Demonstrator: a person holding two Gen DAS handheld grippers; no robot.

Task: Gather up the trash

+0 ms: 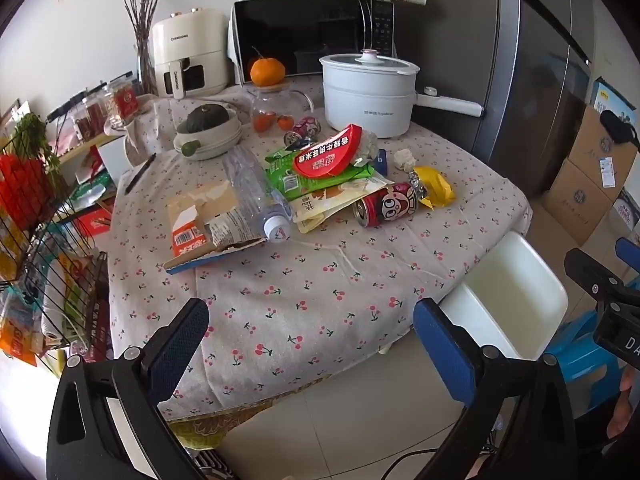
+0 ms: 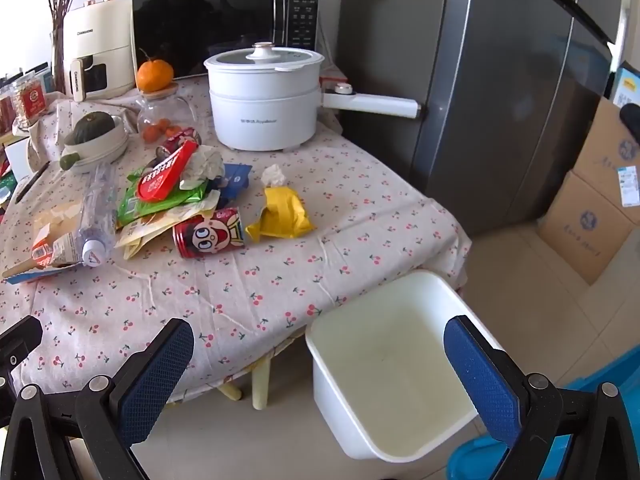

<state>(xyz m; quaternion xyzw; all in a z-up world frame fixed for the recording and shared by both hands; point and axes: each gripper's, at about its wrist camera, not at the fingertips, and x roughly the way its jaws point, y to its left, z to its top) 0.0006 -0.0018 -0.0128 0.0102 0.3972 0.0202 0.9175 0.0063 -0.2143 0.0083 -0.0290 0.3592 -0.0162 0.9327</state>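
Observation:
A pile of trash lies mid-table: a red cartoon can [image 1: 384,205] [image 2: 210,232] on its side, a yellow wrapper [image 1: 436,188] [image 2: 282,213], a clear plastic bottle [image 1: 256,196] [image 2: 96,216], green and red snack packets [image 1: 324,160] [image 2: 164,188], torn cardboard [image 1: 200,228] and crumpled tissue [image 2: 274,174]. An empty white bin [image 1: 516,296] [image 2: 384,380] stands at the table's near right corner. My left gripper [image 1: 312,332] is open and empty over the table's near edge. My right gripper [image 2: 320,356] is open and empty, above the bin's left rim.
A white electric pot [image 2: 264,108], microwave [image 2: 224,28], air fryer [image 1: 188,56], orange on a glass jar [image 1: 267,73] and bowl with a squash [image 1: 208,132] sit at the back. A grey fridge [image 2: 500,80] and cardboard boxes [image 2: 592,216] stand right; a wire rack [image 1: 40,240] stands left.

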